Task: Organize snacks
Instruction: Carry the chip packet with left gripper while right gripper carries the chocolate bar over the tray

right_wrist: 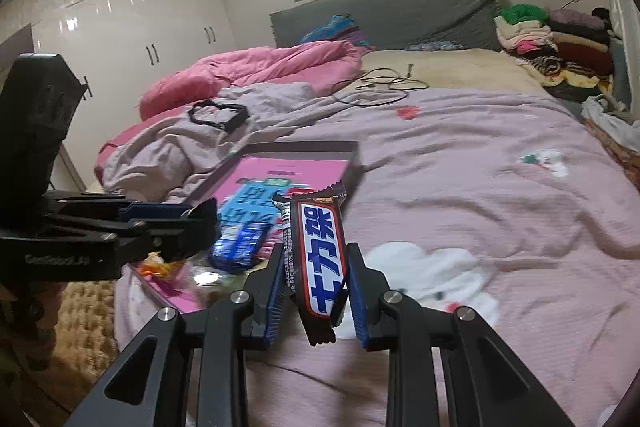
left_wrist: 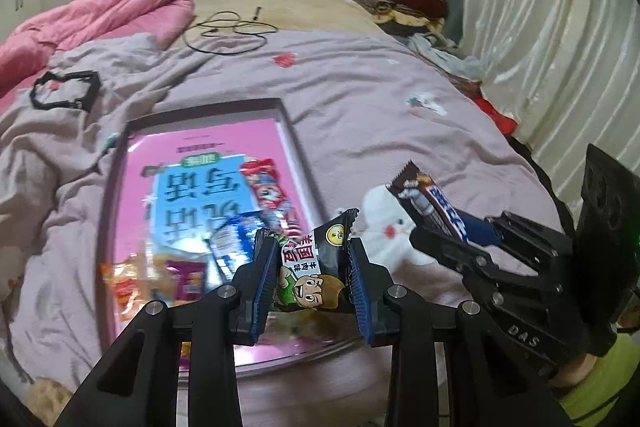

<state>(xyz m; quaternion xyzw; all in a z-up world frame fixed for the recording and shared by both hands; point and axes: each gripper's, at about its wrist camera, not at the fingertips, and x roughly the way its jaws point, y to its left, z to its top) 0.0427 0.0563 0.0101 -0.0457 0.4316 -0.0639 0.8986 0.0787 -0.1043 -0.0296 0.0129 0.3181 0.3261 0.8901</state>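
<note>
My left gripper (left_wrist: 313, 247) is shut on a small black and green snack packet (left_wrist: 314, 267) with a cartoon face, held above the near end of a shallow pink box (left_wrist: 298, 147). Several snack packets lie in the box, among them a red one (left_wrist: 270, 187) and a blue one (left_wrist: 232, 239). My right gripper (right_wrist: 316, 259) is shut on a brown chocolate bar (right_wrist: 320, 247) with a blue and white label. The bar (left_wrist: 430, 207) and the right gripper (left_wrist: 456, 243) also show at the right of the left wrist view, beside the box. The left gripper (right_wrist: 200, 215) shows at the left of the right wrist view.
The box (right_wrist: 352, 155) lies on a bed with a lilac blanket (right_wrist: 460, 167). A pink duvet (right_wrist: 260, 67), a black cable (right_wrist: 380, 83) and a black frame-like object (right_wrist: 218, 115) lie farther back. Folded clothes (right_wrist: 560, 43) are stacked at the far right. White wardrobes (right_wrist: 140, 27) stand at the left.
</note>
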